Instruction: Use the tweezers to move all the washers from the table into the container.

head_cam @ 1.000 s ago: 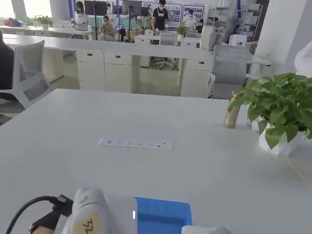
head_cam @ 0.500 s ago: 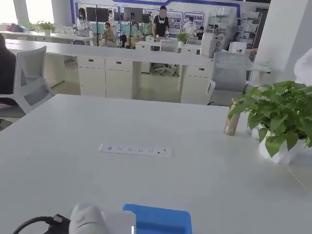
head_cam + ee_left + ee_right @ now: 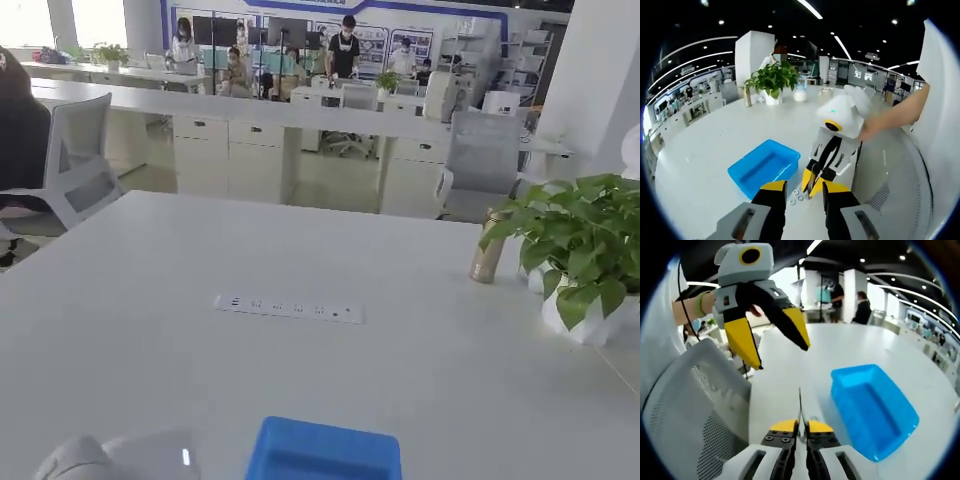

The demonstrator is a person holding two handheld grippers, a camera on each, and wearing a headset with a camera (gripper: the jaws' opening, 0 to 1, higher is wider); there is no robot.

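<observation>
Washers [image 3: 798, 195] lie on the worktop [image 3: 705, 150] near its front edge, just off a corner of the blue container [image 3: 765, 165]. My right hand-held gripper [image 3: 800, 426] pinches the tweezers [image 3: 800, 402] — their tips close beside the washers — while my left hand-held gripper [image 3: 781, 356] hangs with its jaws spread.

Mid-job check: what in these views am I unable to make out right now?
- Tweezers: right gripper view, a thin sliver seen end-on; what the tips hold is unclear.
- Washers: left gripper view, tiny specks on the table; too small to count.
- Container: head view, cut off by the bottom edge, so its inside is out of sight there.
</observation>
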